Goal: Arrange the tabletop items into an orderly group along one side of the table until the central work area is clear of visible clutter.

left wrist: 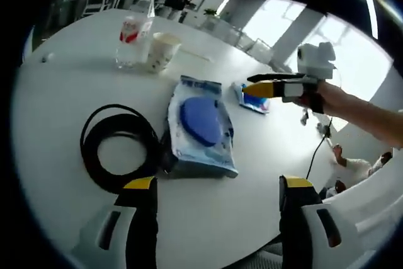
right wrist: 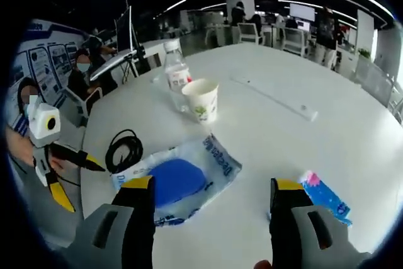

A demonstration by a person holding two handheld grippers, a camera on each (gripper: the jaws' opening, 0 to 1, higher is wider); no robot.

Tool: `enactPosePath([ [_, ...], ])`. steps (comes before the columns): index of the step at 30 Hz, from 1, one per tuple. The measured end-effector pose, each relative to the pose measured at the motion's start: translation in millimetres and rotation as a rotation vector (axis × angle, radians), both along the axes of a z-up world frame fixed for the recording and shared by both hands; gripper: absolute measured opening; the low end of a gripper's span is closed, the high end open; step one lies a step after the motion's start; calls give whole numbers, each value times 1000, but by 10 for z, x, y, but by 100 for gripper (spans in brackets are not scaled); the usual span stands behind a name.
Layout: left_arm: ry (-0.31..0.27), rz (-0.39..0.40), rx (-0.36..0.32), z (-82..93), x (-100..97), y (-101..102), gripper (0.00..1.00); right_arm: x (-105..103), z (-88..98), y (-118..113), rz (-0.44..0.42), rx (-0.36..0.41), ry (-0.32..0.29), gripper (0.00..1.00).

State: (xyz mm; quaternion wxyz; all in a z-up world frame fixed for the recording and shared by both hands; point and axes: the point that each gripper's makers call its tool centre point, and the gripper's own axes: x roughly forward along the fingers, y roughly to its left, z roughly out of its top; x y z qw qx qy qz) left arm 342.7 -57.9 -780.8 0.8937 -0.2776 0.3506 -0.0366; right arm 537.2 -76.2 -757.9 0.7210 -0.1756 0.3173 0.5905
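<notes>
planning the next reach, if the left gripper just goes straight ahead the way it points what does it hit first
Most likely the clear packet with the blue pad, which lies straight ahead between the open jaws of the left gripper. The coiled black cable sits off to its left side. Depth is unclear, so treat this as a guess.

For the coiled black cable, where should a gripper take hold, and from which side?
Grip the coiled black cable across its bundled strands on the side away from the blue wet-wipes pack, coming from above. It lies flat on the white table, so only a top-down pinch would likely straddle the loops; the pack side looks crowded.
</notes>
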Motion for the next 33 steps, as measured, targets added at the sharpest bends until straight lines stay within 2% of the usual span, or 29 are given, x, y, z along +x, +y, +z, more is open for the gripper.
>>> enactPosePath([
  [5,0,24,-35,-15,47,-76,75,79,4,125,26,-7,-4,72],
  [11,18,8,-47,-62,85,-170,75,112,34,281,40,13,5,72],
  [17,45,24,-95,-137,117,-227,75,126,-34,326,62,0,12,71],
  [20,38,49,-118,-112,169,-228,75,132,-73,327,70,-6,16,71],
  [24,39,41,-109,-106,219,-232,75,150,-172,341,88,-36,27,70],
  [33,45,43,-134,-136,251,-289,74,102,-280,480,160,-62,37,69],
])
